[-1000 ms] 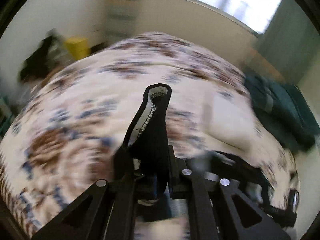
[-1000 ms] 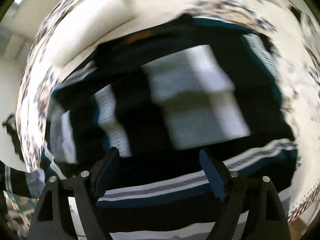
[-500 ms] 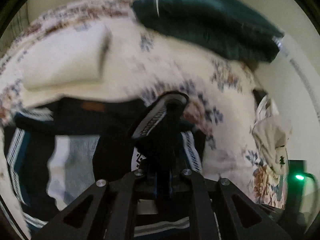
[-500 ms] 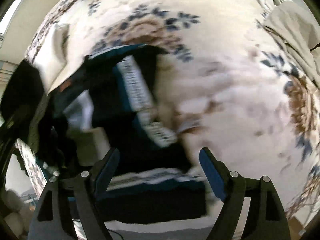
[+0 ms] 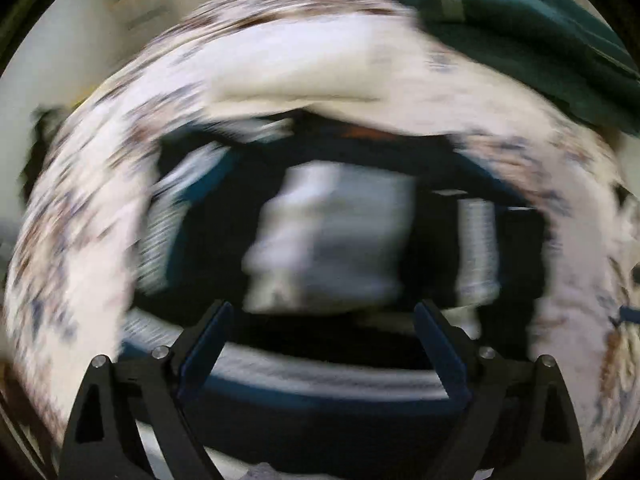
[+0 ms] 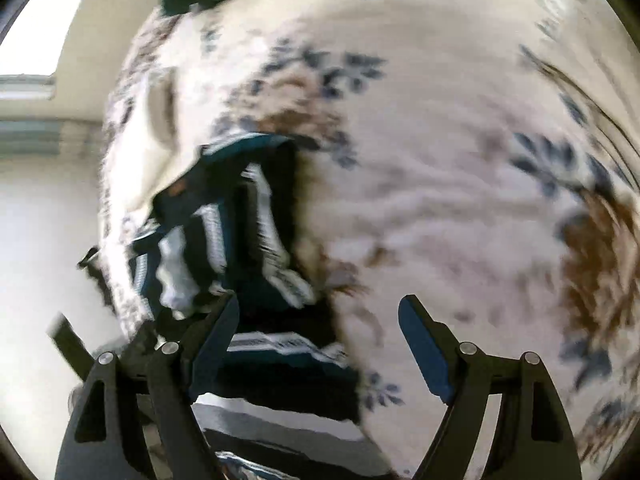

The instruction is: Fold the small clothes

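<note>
A dark garment with white, grey and teal stripes lies spread on the floral bed cover, blurred by motion. My left gripper hangs above its near part; its jaws are opening wide and nothing is between them. In the right wrist view the same striped garment lies left of centre on the bed cover. My right gripper stands open over the garment's right edge, holding nothing.
A dark green folded blanket lies at the far right of the bed. A cream folded cloth sits just beyond the striped garment. A window is at the upper left of the right wrist view.
My left gripper let go of the black fabric it held and opened wide, swinging over the striped garment. My right gripper shifted right, so the garment now lies to its left.
</note>
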The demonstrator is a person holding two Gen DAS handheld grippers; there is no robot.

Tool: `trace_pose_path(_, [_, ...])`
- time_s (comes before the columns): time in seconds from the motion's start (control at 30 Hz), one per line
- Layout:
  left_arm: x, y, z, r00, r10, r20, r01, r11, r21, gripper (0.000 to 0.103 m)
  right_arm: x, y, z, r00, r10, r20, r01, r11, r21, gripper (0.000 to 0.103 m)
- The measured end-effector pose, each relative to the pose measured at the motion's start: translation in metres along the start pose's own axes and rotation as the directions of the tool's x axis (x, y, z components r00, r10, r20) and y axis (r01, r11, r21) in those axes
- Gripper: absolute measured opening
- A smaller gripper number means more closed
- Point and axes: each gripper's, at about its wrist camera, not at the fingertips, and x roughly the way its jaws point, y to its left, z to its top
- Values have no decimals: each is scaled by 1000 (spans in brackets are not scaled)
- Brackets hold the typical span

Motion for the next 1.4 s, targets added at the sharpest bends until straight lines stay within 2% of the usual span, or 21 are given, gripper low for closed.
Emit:
trace_pose_path(0.17, [19,94,-13,988,136,-69,-145,977,-158,92,59,53,37,999,21,-48,-26,994,-102,83])
trace_pose_path(0.23, [26,115,-16,983,166,-75,-178,964,-198,92,88,70,49,997,9,-79,-19,992,-125,77])
trace_pose_path(0.3, [30,133,-14,981,177,-76,-190,954,-232,92,121,82,57,991,0,-135,-19,990,-141,56])
trace_pose_path(0.33, [34,144,-13,979,186,-81,-201,946,-256,92,132,85,57,986,-6,-166,-18,989,-146,16])
trace_pose_path(0.37, [37,150,-11,980,183,-83,-199,942,-271,92,138,87,57,985,-49,-163,23,987,-156,2])
trace_pose_path(0.47, [42,173,-8,985,152,-80,-170,918,-357,92,120,83,61,986,-158,-57,144,970,-197,2])
trace_pose_path(0.6, [52,194,-6,994,83,-75,-108,884,-454,92,118,76,65,959,-228,-169,194,961,-199,3])
trace_pose_path(0.63, [56,202,-7,997,45,-68,-73,863,-500,92,113,92,65,957,-243,-158,202,950,-240,9])
trace_pose_path(0.7, [63,211,-7,998,-33,-46,2,830,-558,92,105,127,65,949,-295,-110,249,917,-310,33])
trace_pose_path(0.73, [69,217,-7,996,-78,-33,43,804,-593,92,102,149,64,959,-272,-82,231,915,-331,50])
trace_pose_path(0.77, [73,220,-7,993,-121,-12,88,783,-616,92,104,174,63,974,-209,-83,167,920,-354,55])
trace_pose_path(0.83, [83,227,-5,982,-187,39,166,733,-659,91,128,224,60,981,-100,-168,27,921,-389,55])
trace_pose_path(0.9, [88,228,-2,968,-233,88,232,709,-667,76,171,274,57,965,-26,-261,-84,912,-402,55])
trace_pose_path(0.93, [93,226,2,964,-247,96,248,712,-657,71,193,297,55,957,-16,-291,-113,900,-421,55])
trace_pose_path(1.0, [102,220,8,963,-257,84,252,743,-619,47,245,346,49,940,-30,-340,-145,866,-478,55])
trace_pose_path(1.03, [106,216,10,962,-262,76,254,759,-599,42,269,368,45,931,-41,-361,-157,851,-502,55])
trace_pose_path(1.1, [112,214,11,959,-270,89,270,770,-578,22,310,399,36,909,-70,-411,-173,833,-525,55])
trace_pose_path(1.23, [117,213,7,949,-293,114,306,774,-555,16,367,446,25,895,-131,-427,-166,789,-591,55])
trace_pose_path(1.3, [117,215,6,946,-300,124,316,771,-553,14,381,455,20,885,-142,-442,-177,776,-605,34])
trace_pose_path(1.33, [118,216,5,942,-309,129,327,766,-554,14,387,460,17,882,-160,-444,-173,766,-619,2])
trace_pose_path(1.4, [118,220,2,937,-321,137,340,753,-562,13,385,465,16,906,-150,-395,-153,754,-638,3])
